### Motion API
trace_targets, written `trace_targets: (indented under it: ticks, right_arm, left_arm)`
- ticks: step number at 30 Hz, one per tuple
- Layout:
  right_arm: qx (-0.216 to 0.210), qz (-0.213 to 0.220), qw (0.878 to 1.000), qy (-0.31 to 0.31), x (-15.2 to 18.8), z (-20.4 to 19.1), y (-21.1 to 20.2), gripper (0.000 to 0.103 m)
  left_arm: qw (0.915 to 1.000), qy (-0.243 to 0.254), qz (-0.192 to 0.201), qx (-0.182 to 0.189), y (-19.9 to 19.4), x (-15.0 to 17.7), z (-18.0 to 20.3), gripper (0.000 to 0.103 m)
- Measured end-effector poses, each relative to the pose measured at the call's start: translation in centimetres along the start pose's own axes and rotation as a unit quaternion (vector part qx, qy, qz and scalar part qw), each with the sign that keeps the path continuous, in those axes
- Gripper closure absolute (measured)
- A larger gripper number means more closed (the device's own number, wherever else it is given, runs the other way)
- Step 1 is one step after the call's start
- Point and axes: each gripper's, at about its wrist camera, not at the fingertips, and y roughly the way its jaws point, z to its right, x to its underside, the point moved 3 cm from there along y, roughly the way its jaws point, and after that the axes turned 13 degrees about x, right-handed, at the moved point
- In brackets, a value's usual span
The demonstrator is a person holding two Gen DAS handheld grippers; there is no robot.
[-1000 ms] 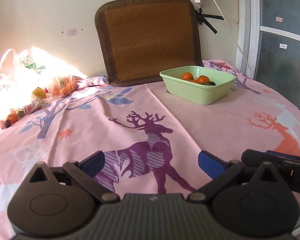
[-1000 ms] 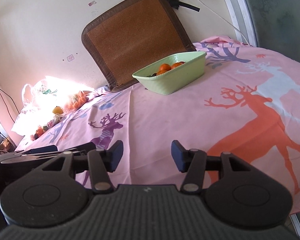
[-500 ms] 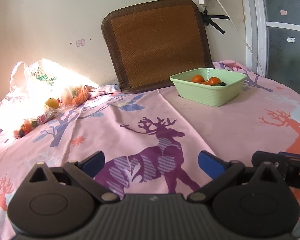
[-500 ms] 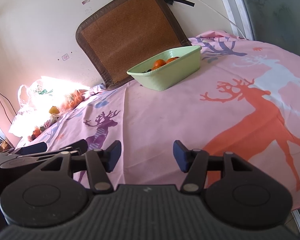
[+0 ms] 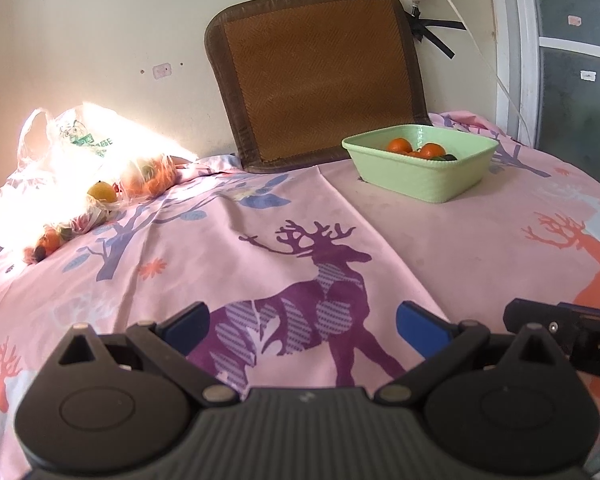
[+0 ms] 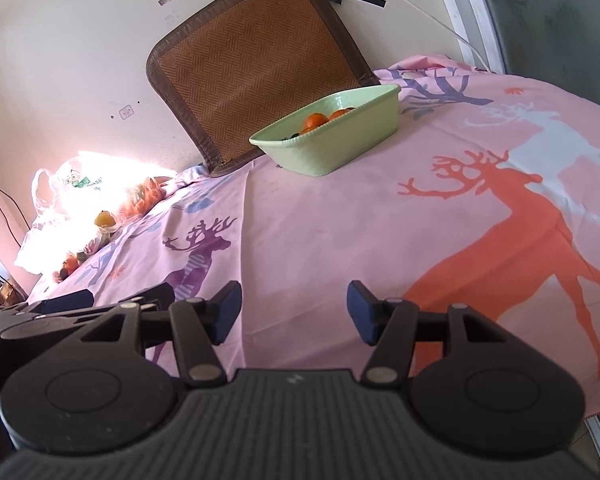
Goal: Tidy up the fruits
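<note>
Holding oranges (image 5: 400, 145), a green basin (image 5: 422, 182) sits beyond both empty, wide-spread tools: left tool (image 5: 302, 330), right tool (image 6: 293, 310).

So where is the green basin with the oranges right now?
The green basin sits on the far right part of the pink deer cloth in the left wrist view, just in front of the woven mat leaning on the wall, well beyond both grippers.

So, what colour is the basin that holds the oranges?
Pale green basin, clearest in the left wrist view.
</note>
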Motion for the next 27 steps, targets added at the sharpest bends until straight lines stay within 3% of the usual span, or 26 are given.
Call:
trace_targets:
  ticks: [15,27]
  right_arm:
    - [0.007,-0.001,1.000,0.008,-0.11,0.32,0.59,0.042]
    - [0.020,0.026,0.999,-0.004,-0.19,0.29,0.33,0.042]
  left_arm:
    - [0.9999,0.010,-0.007,0.009,0.41,0.03,0.46,0.000]
    - [0.9996,0.007,-0.017,0.022,0.86,0.02,0.59,0.000]
